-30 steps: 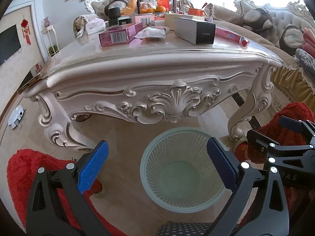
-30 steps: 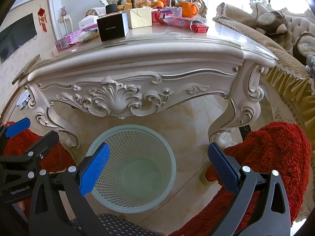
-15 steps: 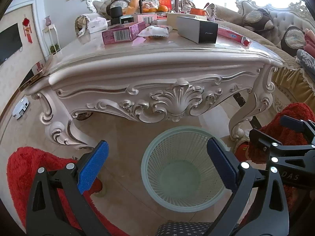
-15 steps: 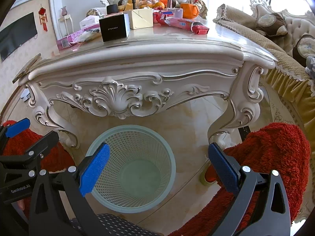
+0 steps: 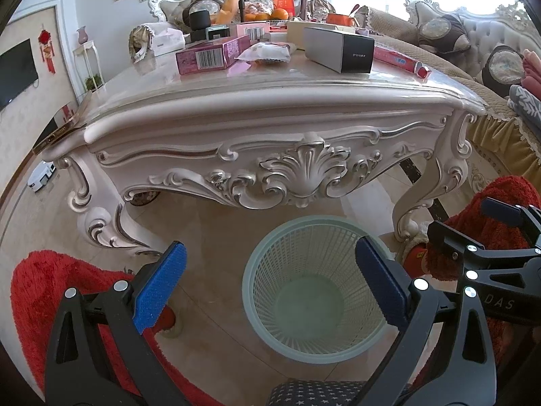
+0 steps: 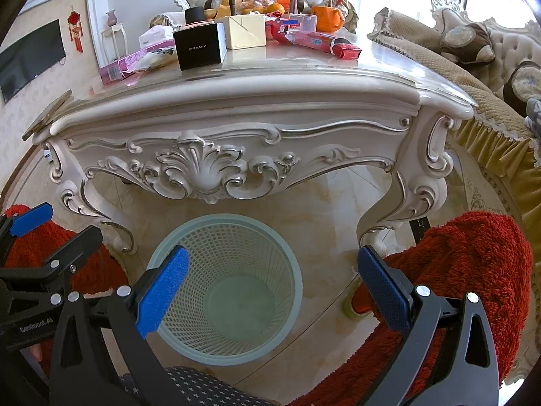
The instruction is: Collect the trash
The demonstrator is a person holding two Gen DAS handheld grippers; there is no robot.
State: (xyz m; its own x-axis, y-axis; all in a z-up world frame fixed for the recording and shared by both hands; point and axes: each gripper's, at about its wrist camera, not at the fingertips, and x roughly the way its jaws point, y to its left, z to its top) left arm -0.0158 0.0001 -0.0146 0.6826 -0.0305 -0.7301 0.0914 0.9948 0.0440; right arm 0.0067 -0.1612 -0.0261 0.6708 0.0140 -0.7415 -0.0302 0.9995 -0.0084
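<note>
A pale green mesh wastebasket [image 5: 294, 243] [image 6: 236, 233] stands on the floor under the front edge of the ornate white table [image 5: 270, 118] [image 6: 236, 101]; nothing shows inside it. On the tabletop lie a pink box [image 5: 209, 54], a white snack wrapper [image 5: 267, 52], a grey-and-black box [image 5: 338, 49] [image 6: 199, 47] and a red wrapper [image 5: 399, 59] [image 6: 318, 41]. My left gripper [image 5: 270, 286] hangs open over the basket's left rim. Over the basket's right side my right gripper [image 6: 274, 289] is open too. Both hold nothing.
Red fluffy slippers [image 5: 50, 291] [image 6: 466, 270] flank the basket on the beige tile floor. A beige-covered sofa with cushions [image 6: 473, 54] runs along the right. Oranges, an orange mug [image 6: 326, 17] and a tissue box [image 5: 165, 39] crowd the far tabletop. A star-patterned cloth [image 6: 203, 385] sits below the grippers.
Both views have risen and tilted up a little, so more of the tabletop shows. The grippers stay open and the basket has not moved.
</note>
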